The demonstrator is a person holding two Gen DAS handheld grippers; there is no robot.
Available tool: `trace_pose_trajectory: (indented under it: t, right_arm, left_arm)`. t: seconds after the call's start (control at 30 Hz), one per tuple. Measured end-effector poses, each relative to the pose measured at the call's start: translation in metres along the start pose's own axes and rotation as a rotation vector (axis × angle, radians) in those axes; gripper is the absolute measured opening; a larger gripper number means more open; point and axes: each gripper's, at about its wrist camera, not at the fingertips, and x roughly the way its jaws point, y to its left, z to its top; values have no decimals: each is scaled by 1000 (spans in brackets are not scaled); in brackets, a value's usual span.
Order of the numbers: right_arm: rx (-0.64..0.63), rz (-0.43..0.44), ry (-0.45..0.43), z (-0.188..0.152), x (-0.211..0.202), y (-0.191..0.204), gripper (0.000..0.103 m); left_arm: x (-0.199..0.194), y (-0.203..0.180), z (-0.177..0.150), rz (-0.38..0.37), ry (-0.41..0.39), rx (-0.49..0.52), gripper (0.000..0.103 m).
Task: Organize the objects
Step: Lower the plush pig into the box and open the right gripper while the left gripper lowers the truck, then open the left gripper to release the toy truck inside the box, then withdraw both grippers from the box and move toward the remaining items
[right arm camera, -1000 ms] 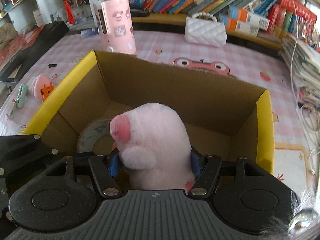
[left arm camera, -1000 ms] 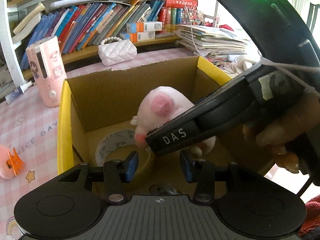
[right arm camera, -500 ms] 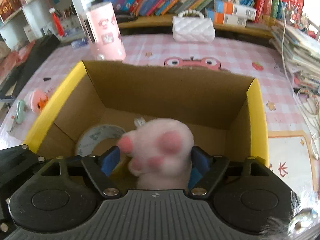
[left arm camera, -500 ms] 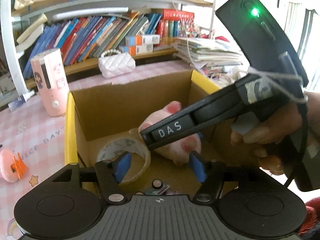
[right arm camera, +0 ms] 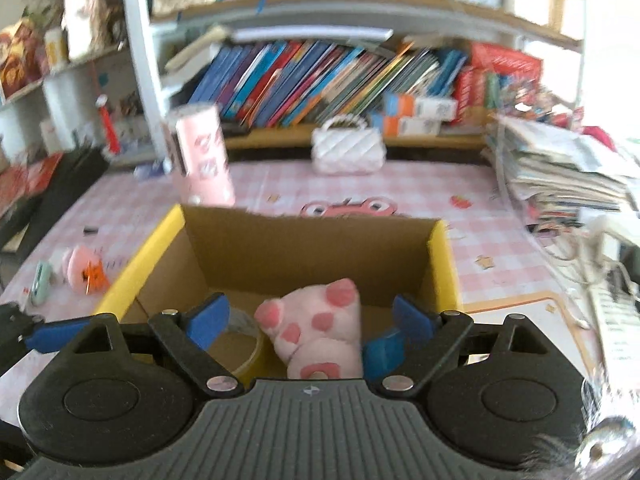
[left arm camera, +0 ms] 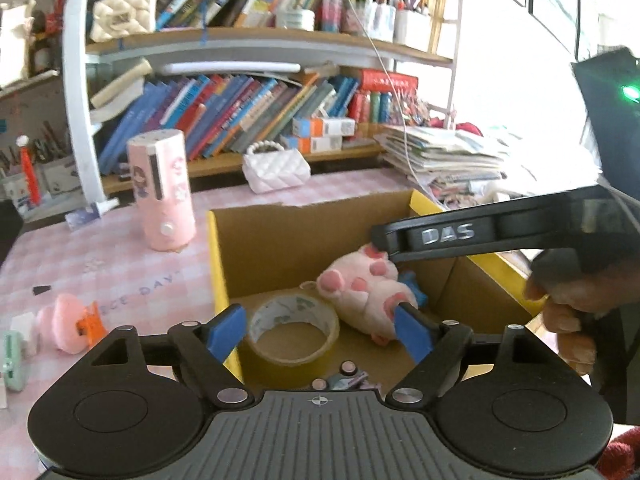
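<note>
My right gripper is over the box, its jaws opening wide; the plush sits between the blue pads without touching either, paw pads up, down inside the box. My left gripper is opening too, holding nothing. Through it I see the tape roll on the box floor just beside the plush. A pink clip lies on the checked table, left of the box.
</note>
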Motion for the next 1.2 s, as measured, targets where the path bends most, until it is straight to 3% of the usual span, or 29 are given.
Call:
trace_pose_trajectory:
  t: [0.23,0.43,0.6,0.8,1.2]
  right_arm:
    - [43,-122,-147,-17,-46,5,87]
    - [76,-208,-176,-41,-80,16,86]
    - [99,-255,-143,-63,-100,28,86]
    - [103,-263,-61,-95,-114,53,86]
    - [115,-198,88,-150,-129,104,85]
  left_arm:
    - [-28,9,-12,10,-45,-23,88]
    - [-50,15,-27,-3,-55,-33,88]
    - [-69,21,-42,-5,-42,-36,88]
    - [-87,28,-67,18,34,-35,88]
    - [-123,44,-110,61,138,-38,88]
